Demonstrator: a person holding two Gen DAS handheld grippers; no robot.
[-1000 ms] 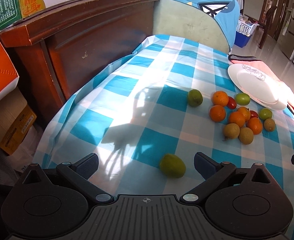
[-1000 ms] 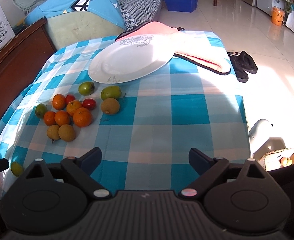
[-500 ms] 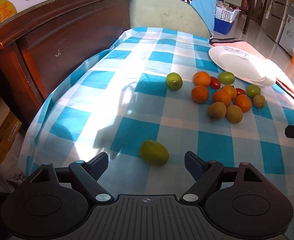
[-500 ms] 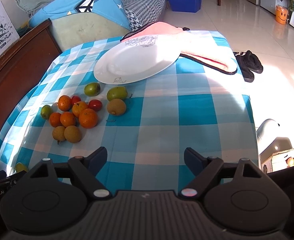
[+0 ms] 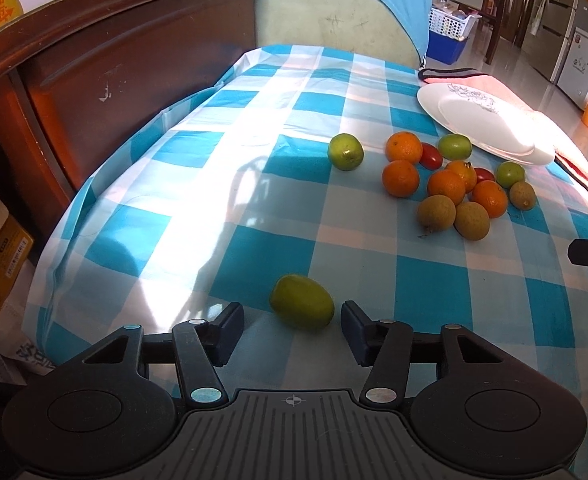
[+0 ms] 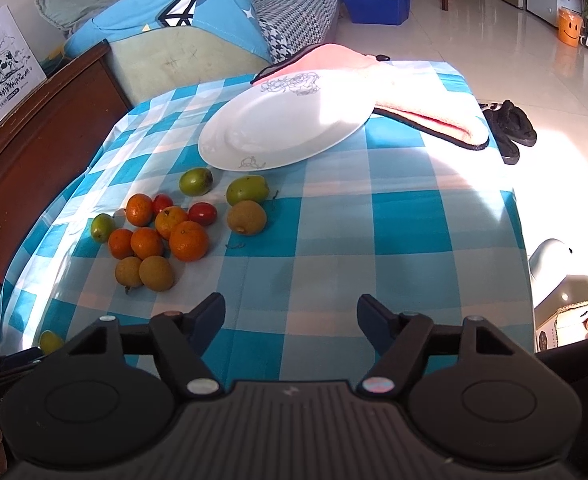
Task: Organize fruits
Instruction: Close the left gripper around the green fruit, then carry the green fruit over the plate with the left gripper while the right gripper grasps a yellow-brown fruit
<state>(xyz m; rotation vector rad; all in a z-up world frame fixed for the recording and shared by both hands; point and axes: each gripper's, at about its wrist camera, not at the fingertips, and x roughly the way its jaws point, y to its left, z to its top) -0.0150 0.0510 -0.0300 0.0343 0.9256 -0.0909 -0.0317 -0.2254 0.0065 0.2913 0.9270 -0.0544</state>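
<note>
Your table (image 6: 406, 216) wore a blue-and-white checked cloth (image 5: 434, 288); on it lay a white plate (image 6: 278, 132), a pink towel (image 6: 414, 92), clustered fruit (image 6: 166, 236) and one stray green fruit (image 5: 302, 306).

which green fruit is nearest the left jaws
The lone green fruit lying apart from the pile, between the left gripper jaws; the other green ones sit far by the plate.

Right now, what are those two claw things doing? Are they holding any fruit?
Left gripper: open, jaws just been closing around the lone green fruit, not yet pinching it.
Right gripper: open, jaws just been closing, nothing between them.
</note>
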